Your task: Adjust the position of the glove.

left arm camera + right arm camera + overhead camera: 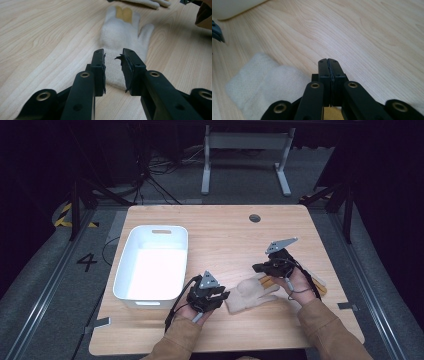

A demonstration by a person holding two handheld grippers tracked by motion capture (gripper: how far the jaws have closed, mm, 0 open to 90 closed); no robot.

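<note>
Left gripper (223, 296): held low over the near edge of the table (225, 227), forearm coming in from below, jaws pointing right at the cuff of the cream glove (250, 295).
Left jaws: parted by a narrow gap in the left gripper view (113, 71); the cuff of the glove (125, 42) lies just beyond and below the tips, nothing pinched between them.
Right gripper (258, 268): raised and tilted, its grey plate uppermost, jaws aimed left and down over the glove's fingers.
Right jaws: pressed flat together in the right gripper view (329, 75), holding nothing.
Glove: flat on the wood between the two grippers, fingers toward the right hand (295, 282), yellow patches on two fingertips.
Second glove (314, 281): under the right hand, mostly hidden.
White bin (152, 265): left of the left gripper, apart from it.
Round hole (255, 218): near the table's far edge.
</note>
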